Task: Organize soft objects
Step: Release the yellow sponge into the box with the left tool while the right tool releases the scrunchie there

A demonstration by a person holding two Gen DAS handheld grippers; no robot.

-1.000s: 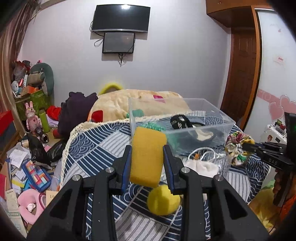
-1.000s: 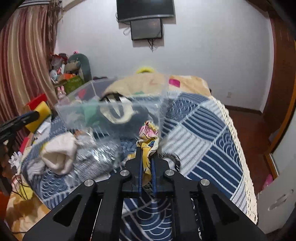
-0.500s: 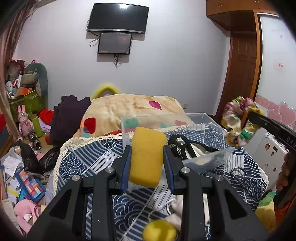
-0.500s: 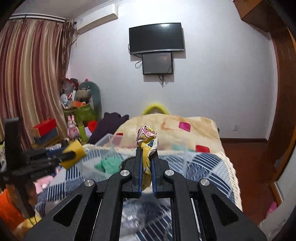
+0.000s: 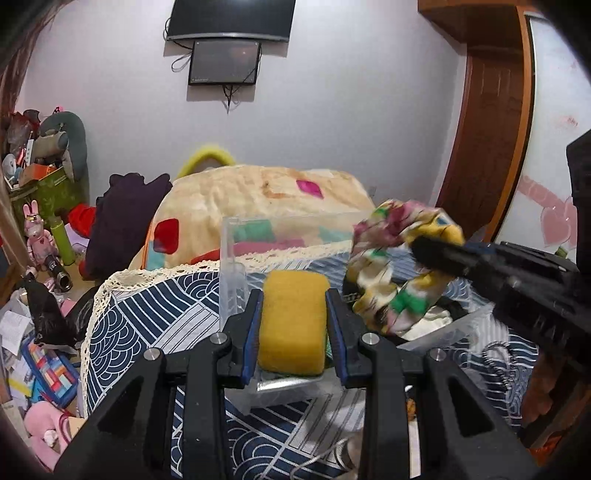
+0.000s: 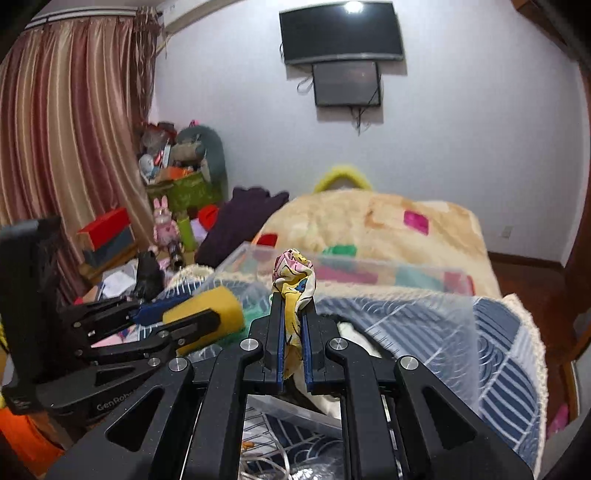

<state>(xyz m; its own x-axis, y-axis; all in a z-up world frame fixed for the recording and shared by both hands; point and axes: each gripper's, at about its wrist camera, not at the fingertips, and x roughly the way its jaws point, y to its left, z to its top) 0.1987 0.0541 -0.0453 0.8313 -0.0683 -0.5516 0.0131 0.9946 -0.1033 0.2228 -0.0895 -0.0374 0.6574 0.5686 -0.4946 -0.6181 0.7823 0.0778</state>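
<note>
The sponge (image 5: 292,320), a yellow block, stands with its long axis upright between the pads of the left gripper (image 5: 293,325), which is clamped on its two long sides; it hangs over the near left corner of the bin (image 5: 232,266). In the right wrist view the same sponge (image 6: 207,306) lies lengthwise along the left gripper (image 6: 192,325), pointing toward 2 o'clock. The scrunchie (image 6: 293,284), flowered in yellow, pink and green, is pinched by the right gripper (image 6: 292,314), whose jaws are pressed nearly together on the cloth; its bunched top sticks up at 12 o'clock past the fingertips and a strip runs down between the pads. In the left wrist view the scrunchie (image 5: 399,266) is a blurred ring at 2 o'clock of the sponge, above the bin's right half, held on the right gripper (image 5: 436,254), which reaches in from 3 o'clock pointing toward 9 o'clock.

The clear plastic bin rests on a bed under a blue and white patterned cover (image 5: 147,306) with a lace edge; a cream blanket (image 5: 258,195) with coloured patches lies beyond it at 12 o'clock. Dark and white soft items sit in the bin. On the white wall at 12 o'clock hang two screens (image 6: 340,33). A striped curtain (image 6: 66,129) fills 9 o'clock, with cluttered boxes and toys on the floor below. A wooden door (image 5: 487,147) stands at 2 o'clock.

Both grippers tilt downward toward the bin, side by side
</note>
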